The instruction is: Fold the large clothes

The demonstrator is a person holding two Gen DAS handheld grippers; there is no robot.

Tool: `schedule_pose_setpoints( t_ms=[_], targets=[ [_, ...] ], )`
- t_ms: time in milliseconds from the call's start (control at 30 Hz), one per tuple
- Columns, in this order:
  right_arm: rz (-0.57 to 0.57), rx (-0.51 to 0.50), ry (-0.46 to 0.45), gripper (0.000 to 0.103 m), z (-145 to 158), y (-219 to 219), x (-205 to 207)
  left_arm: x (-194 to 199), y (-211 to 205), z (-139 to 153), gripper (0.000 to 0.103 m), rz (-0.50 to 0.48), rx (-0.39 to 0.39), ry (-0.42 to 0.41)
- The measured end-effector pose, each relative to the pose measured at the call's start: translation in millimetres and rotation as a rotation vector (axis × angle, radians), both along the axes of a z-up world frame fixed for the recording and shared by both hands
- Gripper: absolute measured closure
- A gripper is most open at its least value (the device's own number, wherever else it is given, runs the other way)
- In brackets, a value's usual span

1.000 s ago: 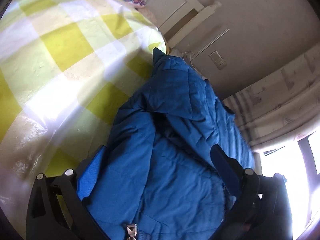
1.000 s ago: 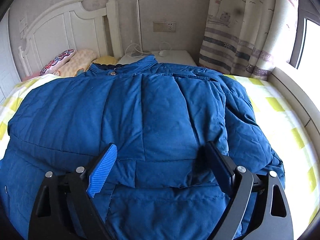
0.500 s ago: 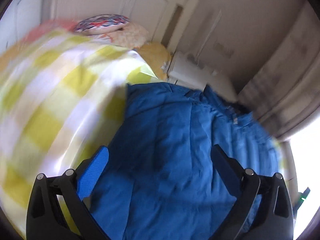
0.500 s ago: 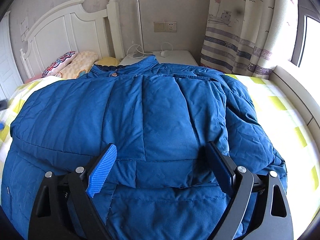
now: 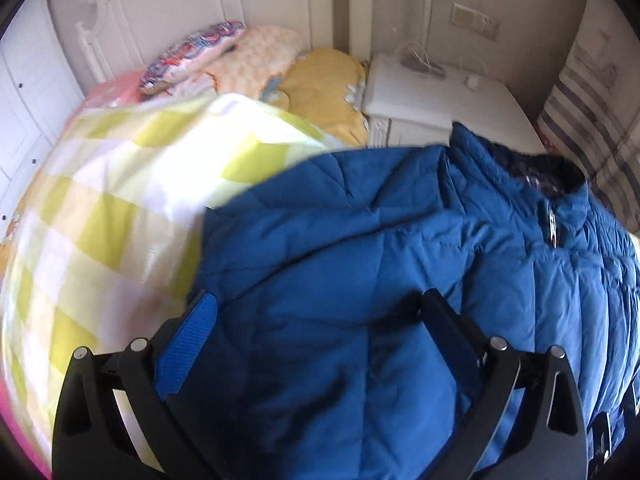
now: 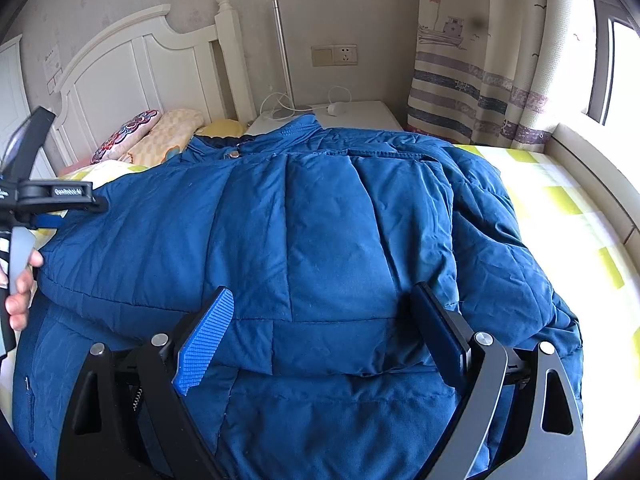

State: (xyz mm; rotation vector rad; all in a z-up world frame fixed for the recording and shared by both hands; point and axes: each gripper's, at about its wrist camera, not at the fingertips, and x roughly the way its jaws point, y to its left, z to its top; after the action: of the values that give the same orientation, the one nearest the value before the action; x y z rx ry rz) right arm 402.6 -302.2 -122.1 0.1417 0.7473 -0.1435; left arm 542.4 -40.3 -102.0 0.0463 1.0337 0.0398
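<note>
**Blue jacket spread on the bed, both grippers released above it**

The padded blue jacket [image 6: 320, 240] lay across the bed [image 6: 560, 208], its collar [image 6: 296, 130] toward the white headboard [image 6: 132, 68] and the nightstand [image 6: 360, 114]. It covered most of the yellow-and-white checked bedspread [image 5: 100, 208], which showed bare on both sides of it. One panel of the jacket was folded over the rest, its lower edge running straight across just ahead of the right gripper [image 6: 320, 320].

That gripper hung over the lower part of the jacket with its blue pad and dark pad standing wide apart; nothing was pinched between them (the fabric simply lay beneath). The left gripper [image 5: 316, 328] was likewise spread wide over the jacket's edge near the bedspread, gripping nothing. From the right wrist view, the same left gripper [image 6: 52, 196] showed at the far left edge, with the person's hand [image 6: 18, 292] wrapped around its handle beside the jacket's shoulder.

The jacket's zipper pull [image 5: 552, 224] sat near the collar, by the dark lining. Pillows [image 5: 224, 60] were piled against the headboard, a striped curtain [image 6: 480, 80] hung by the window, and a wall socket [image 6: 334, 55] was above the nightstand, where a white cable [image 6: 288, 106] lay coiled.
</note>
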Motion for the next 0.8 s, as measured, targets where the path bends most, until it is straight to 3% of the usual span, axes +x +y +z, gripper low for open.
schedule_pose_setpoints(
  t_ms=[67, 233, 400, 500, 567, 700, 800],
  targets=[
    [0.000, 0.000, 0.000, 0.016, 0.1, 0.0, 0.0, 8.0, -0.6, -10.6, 0.002, -0.011, -0.008, 0.064],
    [-0.003, -0.004, 0.001, 0.016, 0.3, 0.8, -0.3, -2.9, -6.3, -8.5, 0.002, -0.041, 0.047, 0.053],
    [-0.013, 0.002, -0.027, 0.016, 3.4, -3.3, -6.3, -81.7, -18.9, 13.8, 0.002, -0.114, 0.033, -0.112],
    [-0.019, -0.013, -0.020, 0.016, 2.7, 0.0, -6.0, -107.8, -36.6, -11.6, 0.002, -0.177, 0.104, -0.104],
    [-0.019, -0.037, -0.003, 0.016, 1.8, 4.6, -3.2, -116.0, -39.0, -20.8, 0.002, -0.191, 0.135, -0.154],
    [-0.004, -0.041, 0.022, 0.016, 1.5, 6.6, -2.3, -123.5, -30.3, -9.7, 0.002, -0.178, 0.101, -0.125],
    [0.002, -0.011, 0.023, 0.016, 10.8, 8.7, -18.9, -148.9, -23.1, 2.8, 0.002, -0.195, 0.091, -0.163]
  ],
)
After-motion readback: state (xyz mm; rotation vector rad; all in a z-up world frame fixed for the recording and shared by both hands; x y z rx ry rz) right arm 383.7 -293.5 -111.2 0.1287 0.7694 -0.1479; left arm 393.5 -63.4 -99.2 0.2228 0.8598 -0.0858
